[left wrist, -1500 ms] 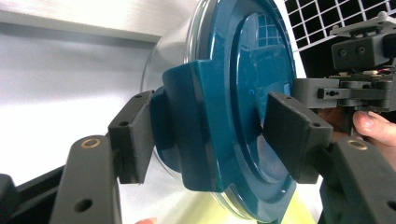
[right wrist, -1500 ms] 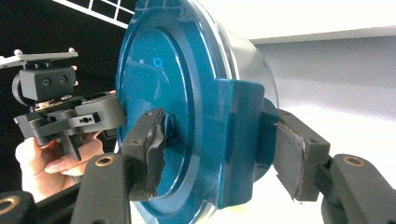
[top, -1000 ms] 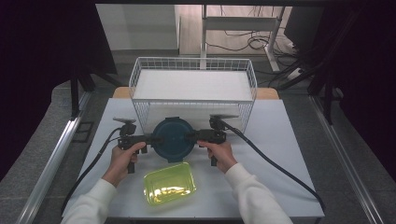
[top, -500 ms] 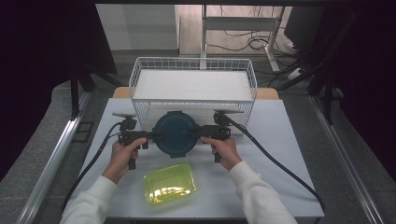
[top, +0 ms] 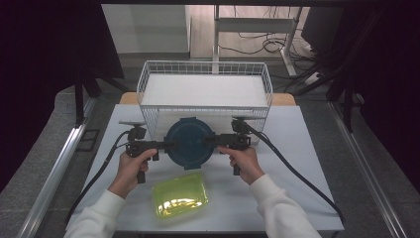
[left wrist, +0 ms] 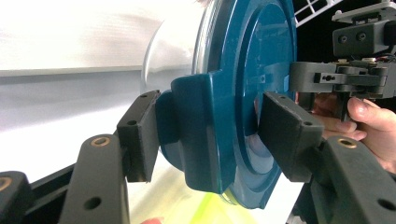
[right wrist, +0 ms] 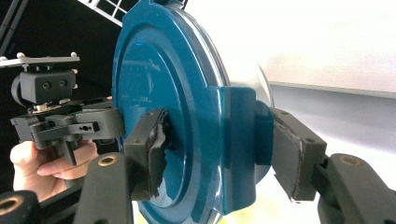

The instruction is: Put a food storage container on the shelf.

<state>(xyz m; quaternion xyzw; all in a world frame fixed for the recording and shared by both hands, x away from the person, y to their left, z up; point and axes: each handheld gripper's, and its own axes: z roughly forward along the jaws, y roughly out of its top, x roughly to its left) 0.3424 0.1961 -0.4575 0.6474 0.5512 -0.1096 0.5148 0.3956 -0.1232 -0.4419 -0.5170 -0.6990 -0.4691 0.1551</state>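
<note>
Both grippers' fingers clamp blue-lidded container (top: 189,143) in front of wire basket (top: 148,79).

White table (top: 297,148) w/ basket (top: 205,89), yellow-green container (top: 181,196)

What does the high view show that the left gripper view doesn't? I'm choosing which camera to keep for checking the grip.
High view alone: the white wire basket's full outline and the yellow-green translucent plastic container's shape on the table in front of the person.

Left gripper view alone: the left gripper with its pads pressed on the side latch tab of the round dark-teal lid, and the clear bowl under that lid.

Both: the teal-lidded container held between the left gripper and the right gripper.
</note>
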